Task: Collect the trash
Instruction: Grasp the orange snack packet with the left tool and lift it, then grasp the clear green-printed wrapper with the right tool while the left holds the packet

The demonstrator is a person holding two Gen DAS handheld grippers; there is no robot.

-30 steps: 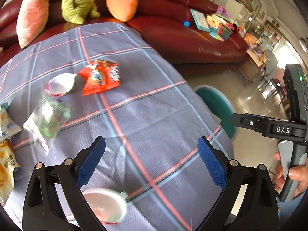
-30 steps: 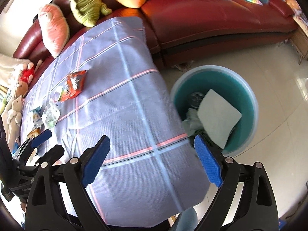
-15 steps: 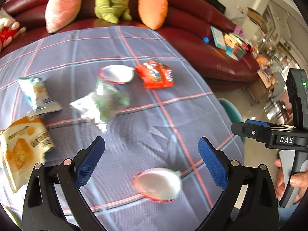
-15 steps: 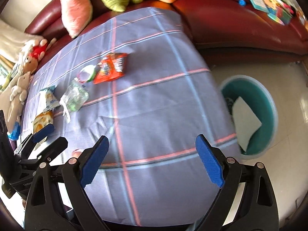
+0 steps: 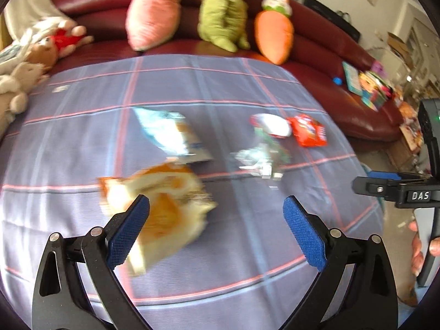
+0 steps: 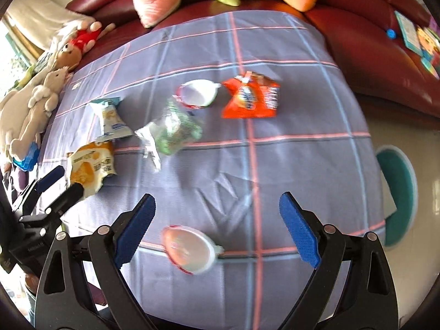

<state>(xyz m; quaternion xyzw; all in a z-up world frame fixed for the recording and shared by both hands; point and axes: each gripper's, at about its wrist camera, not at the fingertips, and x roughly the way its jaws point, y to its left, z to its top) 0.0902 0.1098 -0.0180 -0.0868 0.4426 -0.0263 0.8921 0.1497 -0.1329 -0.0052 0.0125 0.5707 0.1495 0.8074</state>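
— What are your two grippers doing?

— Your left gripper (image 5: 216,228) has its blue pads spread wide with nothing between them. It hangs over the checked tablecloth (image 5: 247,88), and the yellow snack bag (image 5: 159,206) lies just ahead of its left finger, partly behind the pad. Your right gripper (image 6: 217,225) is spread just as wide and grips nothing either. A cup lid with a red rim (image 6: 189,249) lies on the cloth between its two fingers, low in the right wrist view.

— Where is the rest of the trash?

— All on the cloth, further out from you. In the right wrist view you have a clear crumpled wrapper with green print (image 6: 172,132) near the middle, a white and blue packet (image 6: 108,118) to its left, a second white lid (image 6: 196,93) beyond it, and an orange-red packet (image 6: 251,96) just right of that lid. The left wrist view is blurred, so the prints cannot be read there.

— And the bin?

— The teal bin (image 6: 398,192) stands on the floor just past the right edge of the table. Behind the table a red sofa (image 5: 316,63) holds soft toys.
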